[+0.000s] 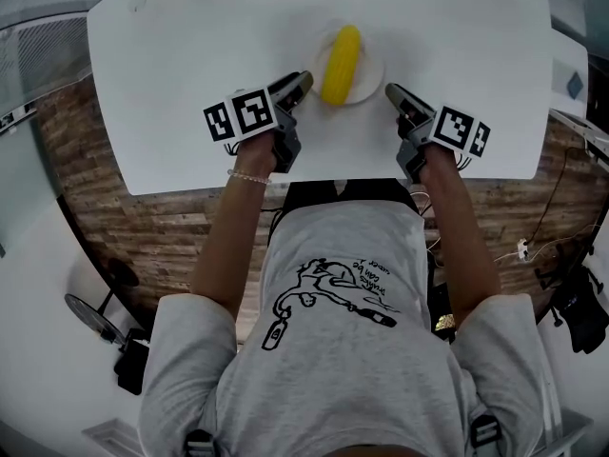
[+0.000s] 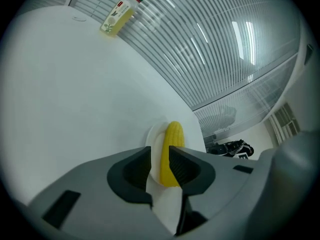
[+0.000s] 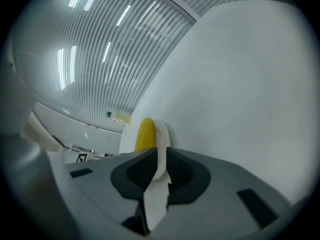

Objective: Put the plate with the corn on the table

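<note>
the plate point(image 1: 372, 72) lies on the white table point(image 1: 190, 65), towards its middle and a bit nearer my side, with the corn point(image 1: 341, 63) on it lengthwise, pointing away from me. i hold a gripper at either side of it, both arms reaching out over the table's near edge.

my left gripper point(image 1: 303, 81) has its tip at the plate's left rim. seen along its jaws, it is rolled over, so the table fills the left of that view. the two pads stand a little apart with the rim between them: the white edge lies against the pad on the table side, and a strip of the yellow cob point(image 2: 172, 144) shows in the gap by the other pad. that one is not squeezing.

my right gripper point(image 1: 391, 90) meets the plate at its right rim. in its own view the gap between the jaws is narrow and the white rim point(image 3: 162, 134) fills it from pad to pad, so those jaws are clamped on the plate. the corn stands just behind the rim there.

a bottle point(image 2: 120, 14) with yellowish liquid stands near the table's far edge, well apart from the plate.

the marker cubes on both grippers face up towards my head.
</note>
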`<move>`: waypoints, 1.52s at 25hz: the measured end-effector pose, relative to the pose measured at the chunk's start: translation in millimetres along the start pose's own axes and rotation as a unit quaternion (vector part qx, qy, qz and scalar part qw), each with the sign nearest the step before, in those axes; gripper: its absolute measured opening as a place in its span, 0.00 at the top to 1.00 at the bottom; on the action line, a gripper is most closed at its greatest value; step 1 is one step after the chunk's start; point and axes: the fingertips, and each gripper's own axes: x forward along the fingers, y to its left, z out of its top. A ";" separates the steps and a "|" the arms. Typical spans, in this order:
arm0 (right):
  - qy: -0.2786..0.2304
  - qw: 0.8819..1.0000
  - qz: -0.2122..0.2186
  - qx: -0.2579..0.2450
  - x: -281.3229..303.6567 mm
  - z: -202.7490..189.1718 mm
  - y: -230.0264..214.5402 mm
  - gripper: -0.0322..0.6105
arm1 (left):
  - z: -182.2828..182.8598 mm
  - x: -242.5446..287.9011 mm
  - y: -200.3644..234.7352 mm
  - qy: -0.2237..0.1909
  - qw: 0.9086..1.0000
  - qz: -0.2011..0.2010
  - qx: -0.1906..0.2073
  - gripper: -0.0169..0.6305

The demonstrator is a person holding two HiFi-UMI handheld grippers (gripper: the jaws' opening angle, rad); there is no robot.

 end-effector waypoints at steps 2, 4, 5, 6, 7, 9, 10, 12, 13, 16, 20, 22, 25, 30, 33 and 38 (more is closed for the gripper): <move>-0.007 0.999 0.001 -0.054 -7.7 2.2 15.5 0.87 | 3.0 -8.7 -11.3 -0.015 0.999 -0.003 0.030 0.78; -0.014 0.994 0.003 -0.108 -16.6 5.5 31.5 0.89 | 6.7 -18.9 -24.6 -0.031 0.997 0.002 0.068 0.80; -0.019 0.991 0.006 -0.135 -21.5 7.9 39.5 0.89 | 9.0 -23.6 -31.9 -0.040 0.995 0.005 0.088 0.81; -0.023 0.986 0.009 -0.164 -26.5 10.6 48.0 0.91 | 11.3 -27.9 -39.9 -0.048 0.993 0.007 0.107 0.82; -0.029 0.980 0.012 -0.195 -31.7 13.5 57.1 0.92 | 13.8 -32.4 -48.7 -0.057 0.990 0.009 0.127 0.83; -0.042 0.964 0.013 -0.261 -42.8 18.4 77.9 0.94 | 19.1 -44.4 -67.6 -0.077 0.983 0.011 0.169 0.86; -0.051 0.955 0.012 -0.293 -48.8 20.6 88.9 0.94 | 21.6 -51.7 -77.2 -0.087 0.978 0.012 0.188 0.87; -0.072 0.934 0.008 -0.351 -61.8 25.5 111.9 0.94 | 25.7 -65.7 -95.4 -0.106 0.970 0.010 0.220 0.89; -0.084 0.923 0.007 -0.376 -68.6 28.5 123.9 0.94 | 27.7 -71.6 -103.8 -0.116 0.965 0.010 0.233 0.89; -0.120 0.888 0.003 -0.445 -88.5 37.2 158.8 0.94 | 33.5 -88.0 -127.2 -0.146 0.951 0.010 0.272 0.89; -0.152 0.850 0.000 -0.504 -111.4 41.7 197.9 0.94 | 43.8 -117.8 -162.4 -0.199 0.928 0.003 0.316 0.91; -0.165 0.836 0.002 -0.523 -122.9 42.1 215.0 0.94 | 48.6 -133.2 -180.9 -0.224 0.914 0.000 0.339 0.92; -0.189 0.816 0.003 -0.546 -140.8 42.8 241.0 0.94 | 55.7 -154.4 -204.5 -0.255 0.894 -0.001 0.369 0.93; -0.216 0.789 0.015 -0.575 -166.9 38.5 280.8 0.94 | 54.6 -178.8 -238.0 -0.288 0.875 -0.014 0.390 0.93; -0.233 0.776 0.024 -0.585 -182.9 35.7 301.4 0.94 | 53.9 -194.9 -257.4 -0.307 0.863 -0.022 0.400 0.94; -0.260 0.769 0.035 -0.583 -204.4 33.0 334.7 0.94 | 58.0 -222.4 -283.4 -0.332 0.848 -0.034 0.412 0.94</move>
